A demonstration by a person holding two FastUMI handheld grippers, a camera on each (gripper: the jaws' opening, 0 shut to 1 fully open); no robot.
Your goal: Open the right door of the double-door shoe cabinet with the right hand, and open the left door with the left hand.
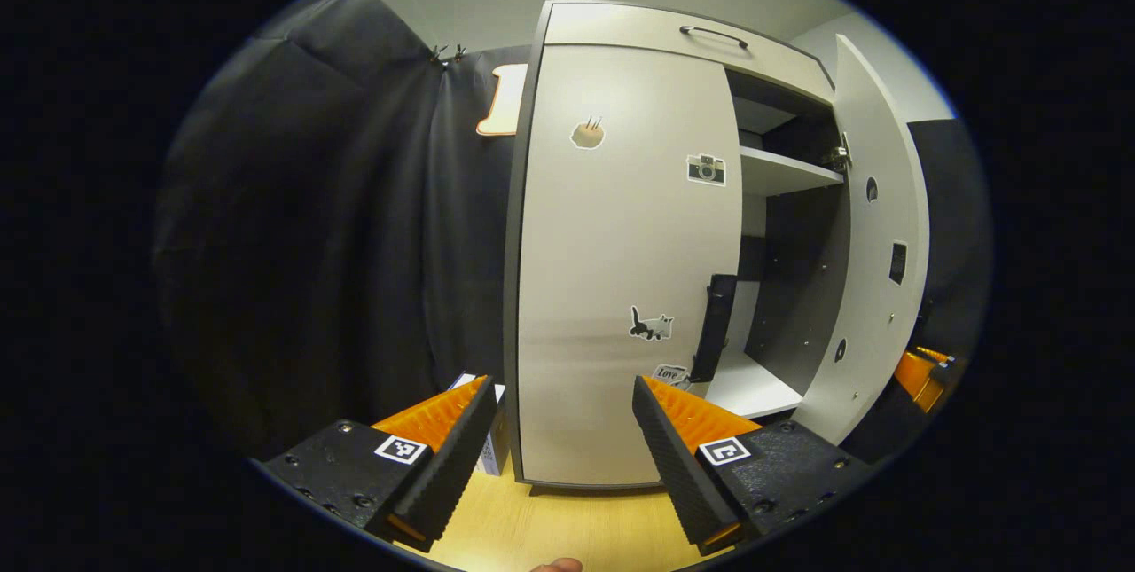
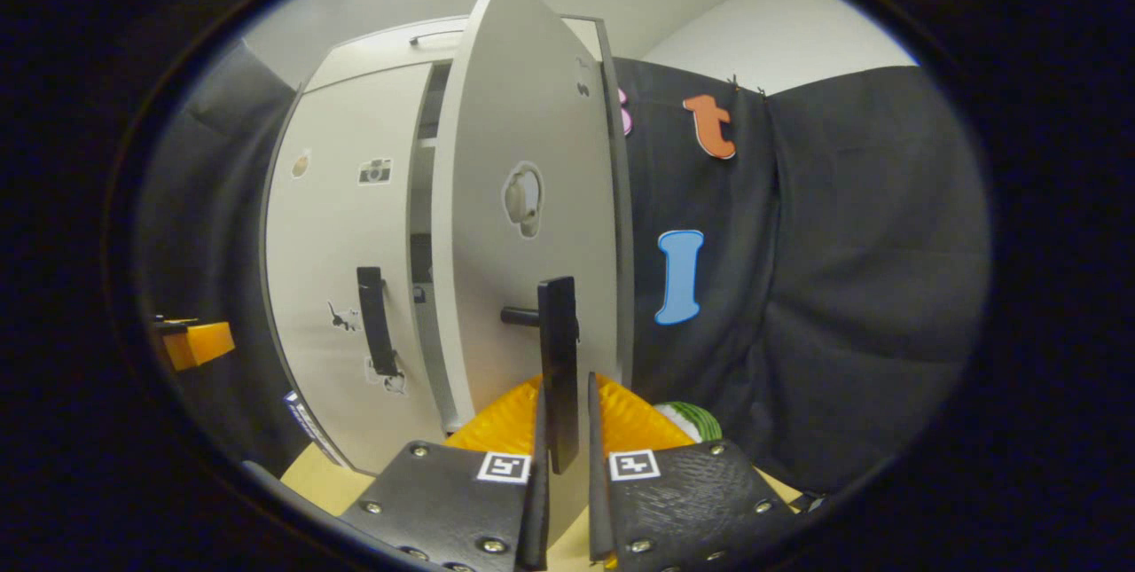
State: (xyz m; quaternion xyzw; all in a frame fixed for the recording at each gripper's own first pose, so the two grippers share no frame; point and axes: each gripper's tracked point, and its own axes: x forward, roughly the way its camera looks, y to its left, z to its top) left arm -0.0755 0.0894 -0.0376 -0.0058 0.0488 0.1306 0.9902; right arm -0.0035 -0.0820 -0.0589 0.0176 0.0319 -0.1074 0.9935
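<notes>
Right gripper view, two doors, right gripper [image 2: 564, 430] clamped on right door handle [image 2: 559, 359], left gripper [image 1: 560, 439] fingers apart.

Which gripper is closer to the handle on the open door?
Right. The right gripper has its fingers around the open right door's handle. The left gripper faces the closed left door, well away.

Left gripper [image 1: 563, 457] sits at the bottom of its view, fingers spread wide apart. Right gripper [image 2: 565, 466] (bottom centre of its own view) has fingers nearly together.
</notes>
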